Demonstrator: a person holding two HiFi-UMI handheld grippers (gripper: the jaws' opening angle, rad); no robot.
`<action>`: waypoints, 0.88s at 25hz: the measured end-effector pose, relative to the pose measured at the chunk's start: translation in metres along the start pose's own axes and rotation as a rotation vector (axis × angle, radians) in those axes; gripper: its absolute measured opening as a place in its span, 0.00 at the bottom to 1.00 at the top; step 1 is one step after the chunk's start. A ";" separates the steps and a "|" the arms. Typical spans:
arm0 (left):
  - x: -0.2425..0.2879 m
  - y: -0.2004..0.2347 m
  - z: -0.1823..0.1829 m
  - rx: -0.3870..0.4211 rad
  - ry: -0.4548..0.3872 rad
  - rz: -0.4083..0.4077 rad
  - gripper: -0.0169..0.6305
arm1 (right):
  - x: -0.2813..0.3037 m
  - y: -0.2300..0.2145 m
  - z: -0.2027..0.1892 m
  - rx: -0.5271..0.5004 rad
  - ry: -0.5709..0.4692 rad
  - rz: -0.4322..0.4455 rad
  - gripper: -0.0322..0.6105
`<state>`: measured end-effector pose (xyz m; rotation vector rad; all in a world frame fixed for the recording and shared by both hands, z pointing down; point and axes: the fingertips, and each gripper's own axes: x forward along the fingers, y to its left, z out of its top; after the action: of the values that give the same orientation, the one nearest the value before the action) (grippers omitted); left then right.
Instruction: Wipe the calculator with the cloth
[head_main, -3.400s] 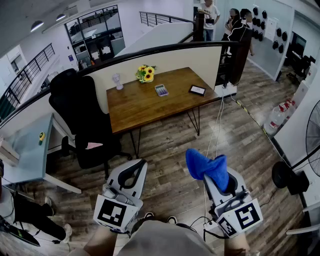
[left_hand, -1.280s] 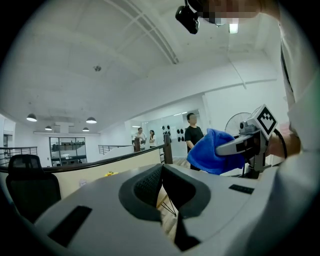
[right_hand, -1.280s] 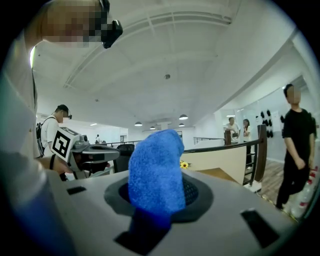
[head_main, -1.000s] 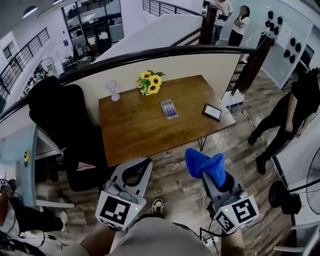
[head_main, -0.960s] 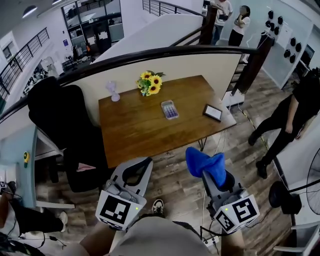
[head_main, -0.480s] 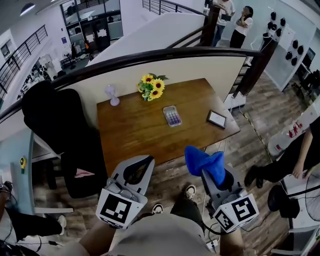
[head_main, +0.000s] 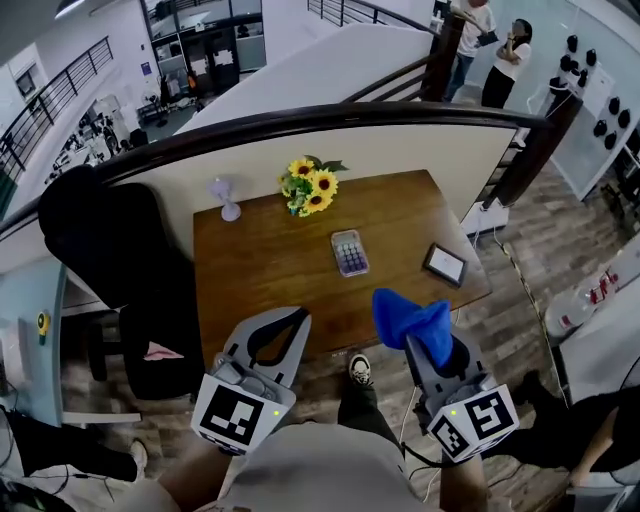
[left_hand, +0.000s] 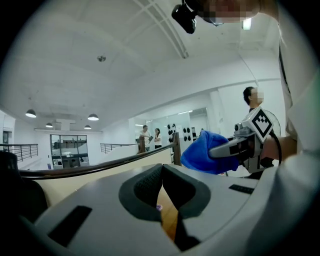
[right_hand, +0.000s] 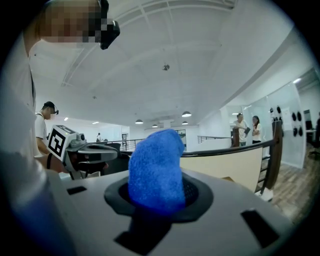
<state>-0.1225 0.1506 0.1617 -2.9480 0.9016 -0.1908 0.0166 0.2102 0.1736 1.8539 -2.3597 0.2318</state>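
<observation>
The right gripper (head_main: 432, 345) clamps the blue cloth (head_main: 410, 316), the left gripper (head_main: 291, 320) has its 2 jaws together, empty; the calculator (head_main: 350, 252) lies on the far wooden table (head_main: 255, 275), near the sunflowers (head_main: 312, 187)

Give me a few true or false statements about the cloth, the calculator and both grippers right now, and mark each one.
1. The right gripper is shut on the blue cloth. True.
2. The cloth is touching the calculator. False: the calculator lies alone on the wooden table, and the cloth is held up short of it.
3. The left gripper holds the calculator. False: its jaws are together with nothing between them.
4. Sunflowers stand on the table beyond the calculator. True.
</observation>
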 end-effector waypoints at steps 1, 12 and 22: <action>0.011 0.004 0.000 0.002 0.007 0.007 0.04 | 0.009 -0.009 0.001 0.002 0.002 0.012 0.25; 0.147 0.045 0.006 -0.014 0.072 0.151 0.04 | 0.115 -0.128 0.018 -0.002 0.048 0.184 0.25; 0.225 0.077 -0.006 -0.053 0.116 0.313 0.04 | 0.201 -0.201 0.023 -0.043 0.073 0.340 0.25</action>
<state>0.0189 -0.0397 0.1840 -2.8141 1.3854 -0.3291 0.1641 -0.0325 0.1983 1.3912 -2.5918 0.2739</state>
